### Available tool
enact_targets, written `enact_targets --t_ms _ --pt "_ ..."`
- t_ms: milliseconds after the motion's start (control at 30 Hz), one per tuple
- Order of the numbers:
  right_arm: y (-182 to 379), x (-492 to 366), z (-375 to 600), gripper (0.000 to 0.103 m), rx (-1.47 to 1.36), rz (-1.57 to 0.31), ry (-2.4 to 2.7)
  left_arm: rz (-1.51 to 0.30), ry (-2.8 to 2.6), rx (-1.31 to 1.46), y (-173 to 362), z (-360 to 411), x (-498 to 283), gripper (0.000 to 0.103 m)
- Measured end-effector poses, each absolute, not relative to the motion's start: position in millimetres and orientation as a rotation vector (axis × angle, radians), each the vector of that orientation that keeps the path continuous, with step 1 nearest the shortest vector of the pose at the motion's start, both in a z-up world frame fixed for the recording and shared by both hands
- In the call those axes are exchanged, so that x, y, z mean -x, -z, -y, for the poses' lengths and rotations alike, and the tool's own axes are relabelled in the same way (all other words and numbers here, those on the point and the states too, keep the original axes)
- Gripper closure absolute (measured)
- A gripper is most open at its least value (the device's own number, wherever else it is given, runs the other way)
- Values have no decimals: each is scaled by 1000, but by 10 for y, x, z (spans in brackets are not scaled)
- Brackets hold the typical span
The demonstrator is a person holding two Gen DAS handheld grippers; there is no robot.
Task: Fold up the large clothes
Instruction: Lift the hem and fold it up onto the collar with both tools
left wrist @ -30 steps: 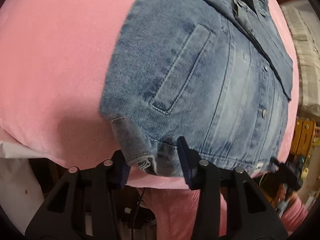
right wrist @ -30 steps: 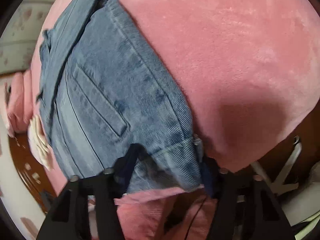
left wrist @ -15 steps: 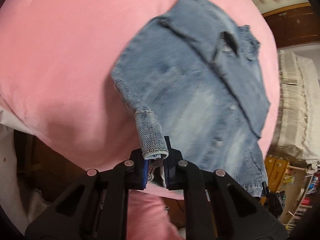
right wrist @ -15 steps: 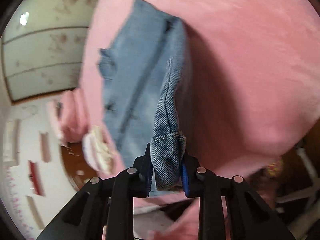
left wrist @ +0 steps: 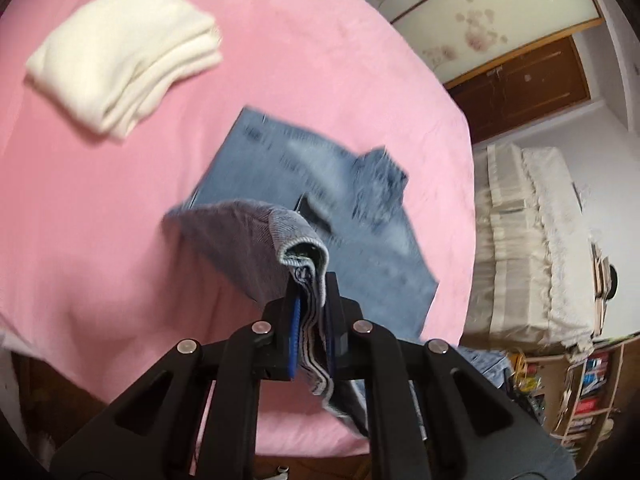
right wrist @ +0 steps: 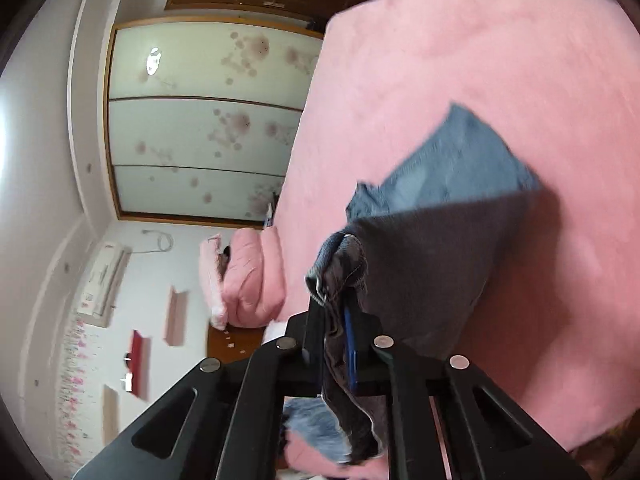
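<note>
A blue denim jacket (left wrist: 320, 192) lies on a pink bed (left wrist: 100, 184). Its near hem is lifted off the bed and curls over toward the collar end. My left gripper (left wrist: 310, 300) is shut on one hem corner, with denim bunched between the fingers. My right gripper (right wrist: 336, 312) is shut on the other hem corner. In the right wrist view the raised part of the jacket (right wrist: 432, 264) shows its dark underside, with the flat far part beyond it. Both views are motion-blurred.
A folded cream garment (left wrist: 124, 52) lies on the bed at the far left. A white-covered piece of furniture (left wrist: 532, 248) and bookshelves (left wrist: 580, 392) stand to the right. A folded pink quilt (right wrist: 248, 280) and sliding wardrobe doors (right wrist: 200, 128) show beyond the bed's edge.
Both grippers closed on the hem corners, then rose well above the bed, pulling the near half of the jacket up and over toward its far end.
</note>
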State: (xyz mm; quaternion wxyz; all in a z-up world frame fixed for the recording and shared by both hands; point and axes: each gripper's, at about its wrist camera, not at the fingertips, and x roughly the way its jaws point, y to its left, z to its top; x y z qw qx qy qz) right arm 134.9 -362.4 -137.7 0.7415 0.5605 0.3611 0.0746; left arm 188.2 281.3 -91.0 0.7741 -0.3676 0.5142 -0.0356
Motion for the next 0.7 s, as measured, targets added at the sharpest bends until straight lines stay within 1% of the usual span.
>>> enact_targets --t_ms 133,367,533,700 --pt "1341 -1825 3734 98 -1169 -835 -133 -1142 75 786 929 -2800 -2403 96" --pt "1511 -2791 3927 99 -1189 -848 -34 -1166 34 710 1035 -2713 -3345 96" --pt "1804 -3422 4106 99 -1196 -891 68 -1232 34 639 1317 -2574 -4017 96" --pt "2217 -3969 4171 99 -1173 -989 166 -1334 -9 523 1723 -2421 -4512 96"
